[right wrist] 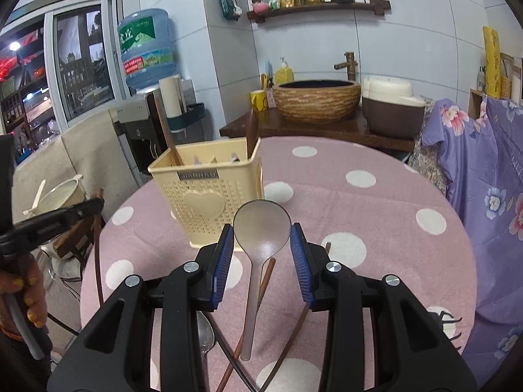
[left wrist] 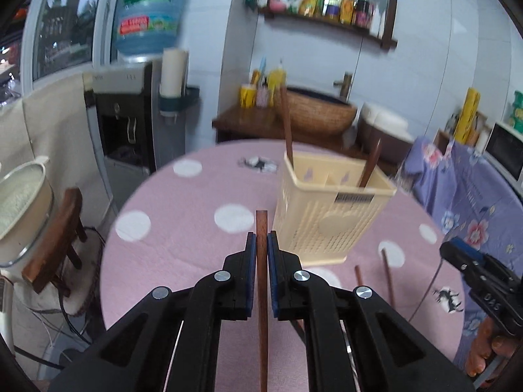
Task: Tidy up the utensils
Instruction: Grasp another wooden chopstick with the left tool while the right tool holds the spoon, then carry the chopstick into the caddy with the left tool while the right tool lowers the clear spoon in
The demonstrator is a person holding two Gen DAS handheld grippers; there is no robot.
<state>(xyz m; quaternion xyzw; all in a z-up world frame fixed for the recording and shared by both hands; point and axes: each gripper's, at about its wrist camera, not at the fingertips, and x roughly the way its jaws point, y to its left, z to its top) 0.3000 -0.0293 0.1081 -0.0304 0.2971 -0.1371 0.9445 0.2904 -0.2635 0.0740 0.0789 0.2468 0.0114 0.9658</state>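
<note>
Two wooden utensils already stand upright in the cream holder (left wrist: 330, 209), one in each end compartment, which suggests the sorting is under way and the rest must follow them. The left gripper (left wrist: 261, 248) has its jaws closed tight on a brown wooden stick (left wrist: 262, 281), probably a chopstick or a slim handle; it is pinched near its upper end so the long part hangs below, ready to be lowered end-first into a slot. It sits just beside the holder, nearer the camera.

The right gripper (right wrist: 261, 238) has its jaws around the bowl of a translucent spoon (right wrist: 261, 228), the handle trailing back toward the camera. The pads seem to touch the bowl's edges, though the fisheye makes it hard to be sure the grip is firm.

More sticks and a metal spoon (right wrist: 205, 336) lie crossed on the pink dotted counter (right wrist: 376, 202), below the right gripper, not yet sorted. The holder stands near the counter's middle, within reach of both hands.
</note>
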